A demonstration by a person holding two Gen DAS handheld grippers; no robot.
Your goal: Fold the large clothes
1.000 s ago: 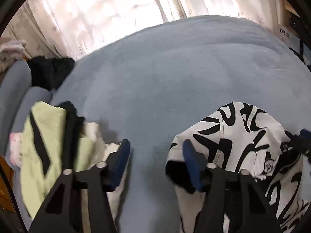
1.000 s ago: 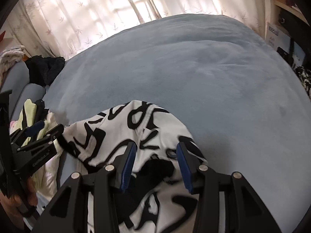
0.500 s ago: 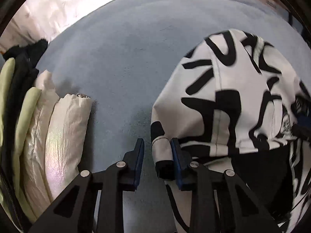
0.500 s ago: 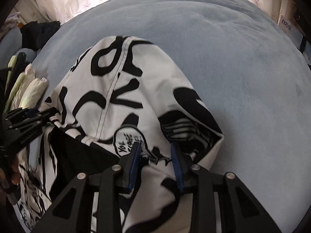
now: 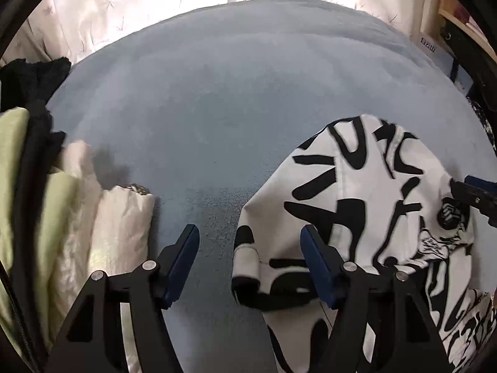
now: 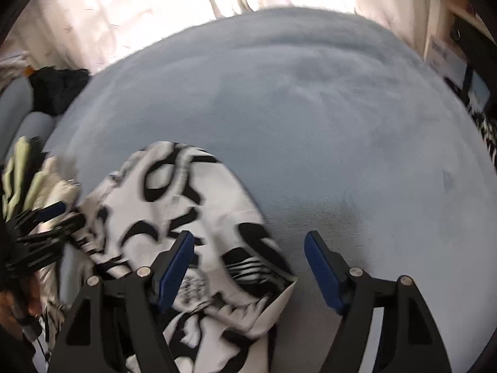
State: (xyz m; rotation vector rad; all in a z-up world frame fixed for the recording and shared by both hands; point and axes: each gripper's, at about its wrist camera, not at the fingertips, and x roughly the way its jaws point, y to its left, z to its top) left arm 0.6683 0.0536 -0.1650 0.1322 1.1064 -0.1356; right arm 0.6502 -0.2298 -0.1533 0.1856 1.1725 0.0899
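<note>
Release confirmed: left gripper (image 5: 250, 259) and right gripper (image 6: 248, 264), clamped on the black-and-white patterned fabric garment (image 5: 366, 205) half a second ago, are opening. Garment lies on the blue-grey bed (image 5: 233, 108); this fold appears set down.

1 white garment with bold black lettering (image 5: 366, 199) lies on 1 pale blue plush bed cover (image 5: 236, 99). Beside it sits 1 stack of folded clothes (image 5: 77, 223), showing 2 pale green layers, 2 cream layers and 1 black layer between them. 1 heap of black cloth (image 5: 34, 77) lies behind. 2 black tongs with blue pads, left (image 5: 250, 256) and right (image 6: 248, 259). 1 sheer white curtain (image 5: 161, 3).
</note>
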